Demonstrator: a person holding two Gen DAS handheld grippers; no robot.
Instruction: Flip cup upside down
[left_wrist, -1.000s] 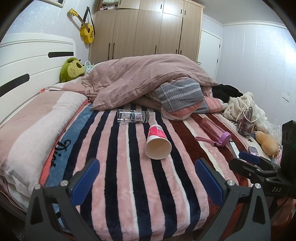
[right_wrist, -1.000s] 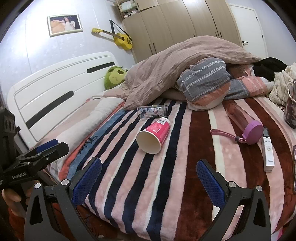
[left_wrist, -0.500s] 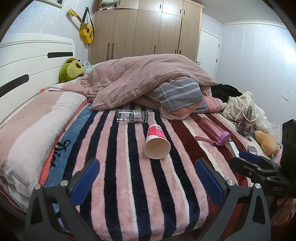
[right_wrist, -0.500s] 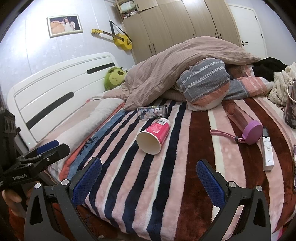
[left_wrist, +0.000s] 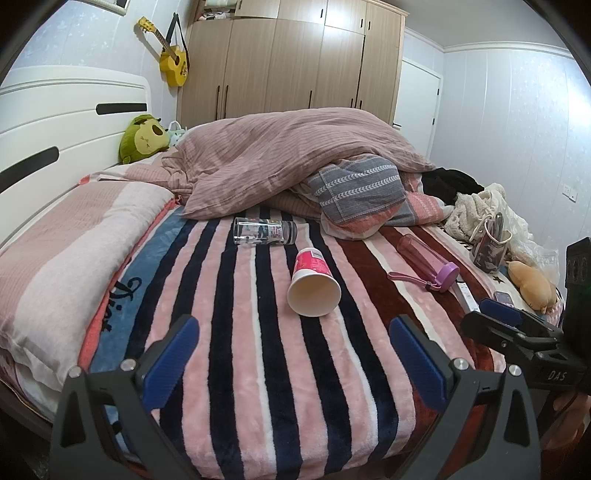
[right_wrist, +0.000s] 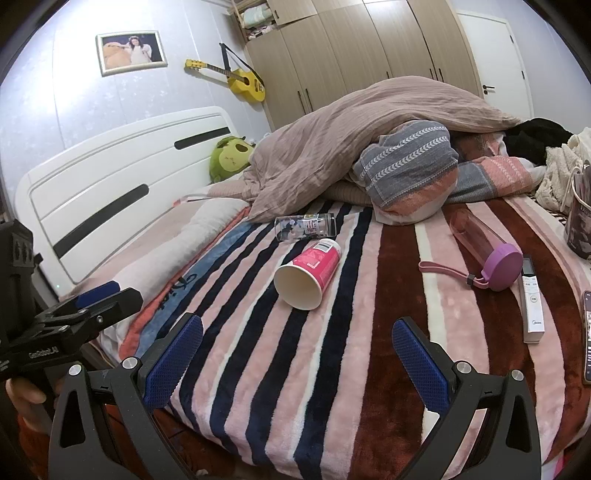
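A pink and white paper cup (left_wrist: 313, 282) lies on its side on the striped blanket, its open mouth facing me; it also shows in the right wrist view (right_wrist: 308, 274). My left gripper (left_wrist: 293, 360) is open and empty, a short way in front of the cup's mouth. My right gripper (right_wrist: 295, 360) is open and empty, also short of the cup. Each gripper shows in the other's view: the right one (left_wrist: 517, 328) at the bed's right edge, the left one (right_wrist: 79, 314) at the left edge.
A clear glass (left_wrist: 264, 230) lies on its side just behind the cup. A pink bottle with a purple lid (right_wrist: 487, 249), a white remote (right_wrist: 532, 306) and a phone (right_wrist: 586, 336) lie to the right. A heaped duvet (left_wrist: 291, 155) fills the back; a pillow (left_wrist: 66, 251) lies left.
Both grippers have crept slightly forward toward the cup. The cup has not moved.
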